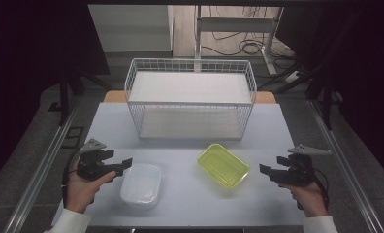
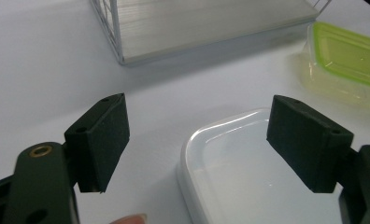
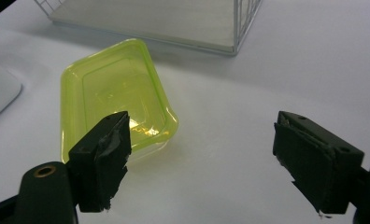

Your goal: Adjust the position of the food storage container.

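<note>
Both tongs stand spread and empty. Left gripper (image 1: 124,165) hovers just beside the clear rectangular plastic container (image 1: 141,184), its near corner between the jaws; right gripper (image 1: 265,171) waits near the translucent yellow-green plastic container (image 1: 223,165). These tubs look light, thin-walled and slick, likely to flex, so pinching a rim seems wisest. Behind them on the pale grey table (image 1: 190,204) stands a white wire two-shelf rack (image 1: 190,97); cables lie on the floor beyond.
</note>
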A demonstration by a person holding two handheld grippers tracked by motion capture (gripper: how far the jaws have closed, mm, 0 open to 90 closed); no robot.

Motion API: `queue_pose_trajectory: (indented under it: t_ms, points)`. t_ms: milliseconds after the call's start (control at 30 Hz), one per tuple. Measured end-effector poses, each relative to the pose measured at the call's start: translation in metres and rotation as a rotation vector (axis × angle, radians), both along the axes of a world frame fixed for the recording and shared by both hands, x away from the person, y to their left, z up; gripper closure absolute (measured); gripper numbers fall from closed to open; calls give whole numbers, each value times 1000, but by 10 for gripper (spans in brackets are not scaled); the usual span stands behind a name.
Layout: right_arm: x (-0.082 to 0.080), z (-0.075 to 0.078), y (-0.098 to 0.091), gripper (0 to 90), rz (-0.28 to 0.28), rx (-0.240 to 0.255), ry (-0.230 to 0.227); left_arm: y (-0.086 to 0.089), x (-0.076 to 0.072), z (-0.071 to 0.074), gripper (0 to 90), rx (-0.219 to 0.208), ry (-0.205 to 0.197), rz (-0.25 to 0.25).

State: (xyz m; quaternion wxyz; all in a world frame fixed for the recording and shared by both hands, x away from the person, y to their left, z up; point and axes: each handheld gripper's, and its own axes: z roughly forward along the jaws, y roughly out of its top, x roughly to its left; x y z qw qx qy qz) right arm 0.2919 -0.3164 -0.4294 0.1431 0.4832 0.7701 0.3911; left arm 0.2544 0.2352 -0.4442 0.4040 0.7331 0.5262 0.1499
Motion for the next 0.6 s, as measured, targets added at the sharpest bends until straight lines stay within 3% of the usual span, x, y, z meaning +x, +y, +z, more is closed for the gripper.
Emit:
queue_pose_trajectory:
  t_ms: [333, 600]
  points:
    - [0, -6, -1, 199, -27, -33, 32, -2, -4, -1, 205, 11, 0, -4]
    - [-3, -4, 0, 210, -48, -24, 43, -2, -7, 2, 204, 6, -4, -11]
